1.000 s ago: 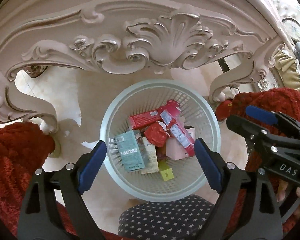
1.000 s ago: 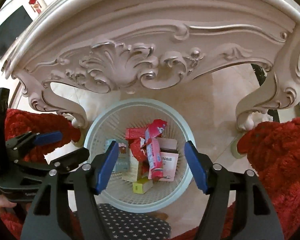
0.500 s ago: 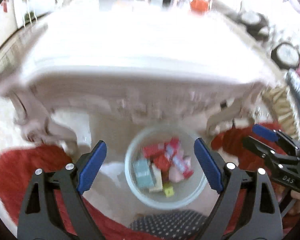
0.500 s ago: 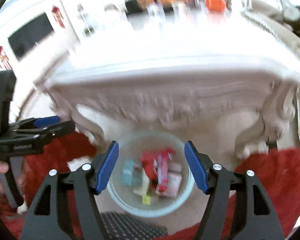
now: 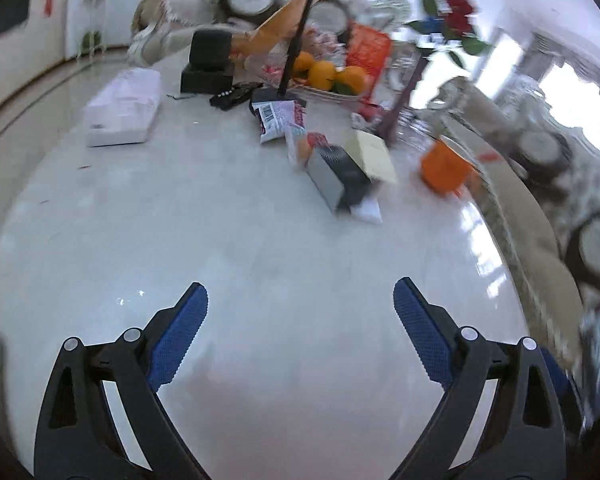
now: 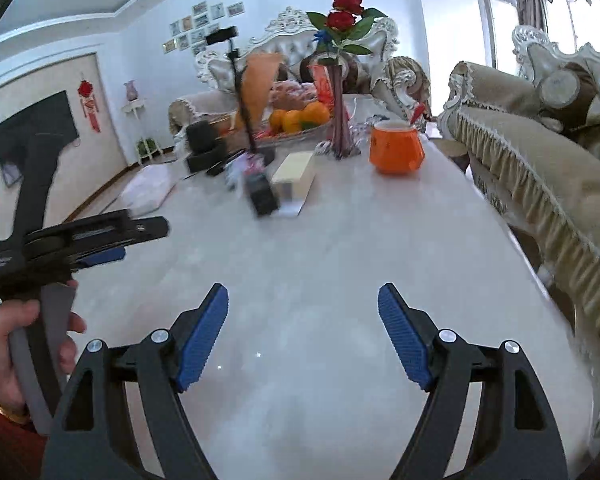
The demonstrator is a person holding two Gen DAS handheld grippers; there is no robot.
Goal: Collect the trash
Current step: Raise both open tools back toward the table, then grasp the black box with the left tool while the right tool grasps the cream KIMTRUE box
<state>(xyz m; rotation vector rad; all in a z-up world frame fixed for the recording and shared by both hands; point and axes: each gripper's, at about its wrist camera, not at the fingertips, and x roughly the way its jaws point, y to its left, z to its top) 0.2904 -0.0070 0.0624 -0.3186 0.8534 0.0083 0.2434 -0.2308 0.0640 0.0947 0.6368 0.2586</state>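
Both grippers hover above the near end of a white marble table (image 5: pixel 220 220). My left gripper (image 5: pixel 300 289) is open with its jaws still opening and nothing between them; the right wrist view shows it side-on (image 6: pixel 148 236), held by a hand (image 6: pixel 4 344). My right gripper (image 6: pixel 303 292) is also open and opening, holding nothing. Trash lies far ahead in a cluster: a black and grey box (image 5: pixel 340 178) (image 6: pixel 262 194), a cream box (image 5: pixel 374 156) (image 6: pixel 294 172), a snack wrapper (image 5: pixel 278 116) and a white packet (image 5: pixel 366 212).
An orange cup (image 6: pixel 396 148), a vase of red roses (image 6: pixel 340 120), a bowl of oranges (image 5: pixel 324 74), a black stand and a white tissue pack (image 5: pixel 124 110) crowd the far end. A fringed sofa (image 6: pixel 540 168) runs along the table's right side.
Both grippers rose from the trash basket under the carved table to above the table top. The basket has left both views. Both pairs of jaws stand wider.
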